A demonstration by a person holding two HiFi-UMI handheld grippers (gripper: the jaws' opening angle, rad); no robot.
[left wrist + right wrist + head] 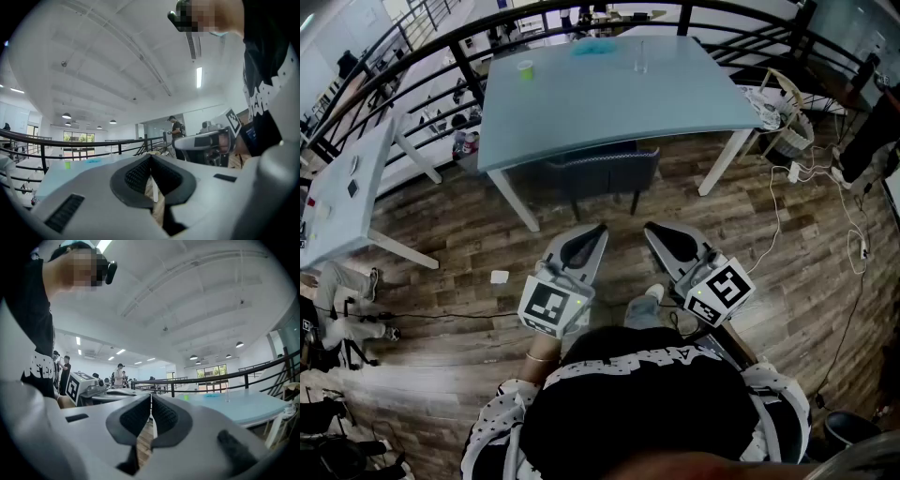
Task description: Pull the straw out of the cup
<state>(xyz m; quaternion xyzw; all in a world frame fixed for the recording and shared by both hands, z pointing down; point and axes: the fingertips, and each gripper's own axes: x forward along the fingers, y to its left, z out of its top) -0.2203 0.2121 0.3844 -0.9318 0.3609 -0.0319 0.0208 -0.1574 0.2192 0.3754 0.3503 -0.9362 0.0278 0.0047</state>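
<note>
A clear cup (641,60) with a thin straw stands near the far edge of the pale blue table (609,103); it also shows small in the right gripper view as the clear cup (227,397). Both grippers hover low over the wooden floor, well short of the table. My left gripper (592,232) is shut with nothing in it, its tips meeting in its own view, left gripper (151,158). Beside it, my right gripper (653,230) is also shut and empty, as the right gripper (151,398) shows up close.
A green cup (525,68) and a blue object (593,47) also sit on the table. A dark chair (600,169) is tucked under its near edge. A black railing (441,47) runs behind. Cables (783,202) lie at the right, and a white table (342,187) stands at the left.
</note>
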